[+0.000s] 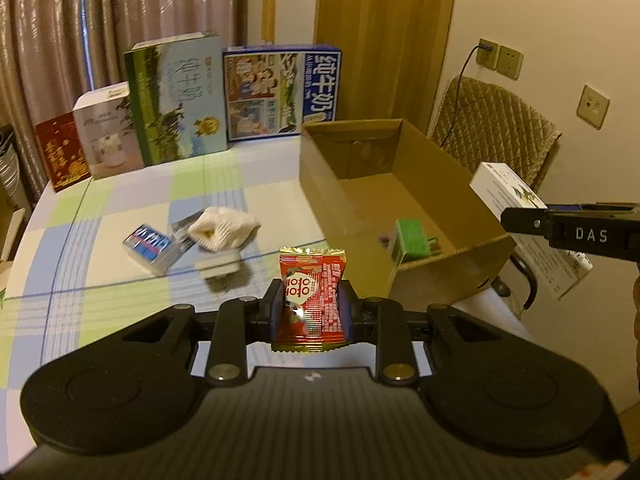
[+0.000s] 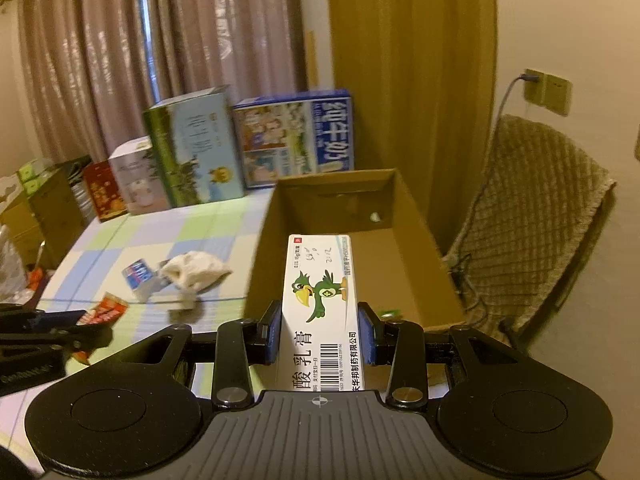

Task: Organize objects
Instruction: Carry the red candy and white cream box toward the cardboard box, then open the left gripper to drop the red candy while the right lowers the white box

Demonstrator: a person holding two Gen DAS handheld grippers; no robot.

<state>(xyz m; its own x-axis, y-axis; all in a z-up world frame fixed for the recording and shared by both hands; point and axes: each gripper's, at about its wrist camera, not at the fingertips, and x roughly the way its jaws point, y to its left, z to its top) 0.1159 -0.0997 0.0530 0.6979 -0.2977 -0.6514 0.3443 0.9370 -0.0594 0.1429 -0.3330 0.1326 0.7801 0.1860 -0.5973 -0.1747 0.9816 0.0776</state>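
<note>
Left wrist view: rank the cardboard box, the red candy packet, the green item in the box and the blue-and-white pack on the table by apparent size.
1. cardboard box
2. red candy packet, though it looks bigger from sitting close to the lens in the left gripper
3. blue-and-white pack and green item look alike; no ranking.

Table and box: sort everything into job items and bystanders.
Job: red snack packet in left gripper; white medicine carton in right gripper; cardboard box; green item inside it; blue packet; white pouch.

Bystanders: milk cartons; chair; curtains.
</note>
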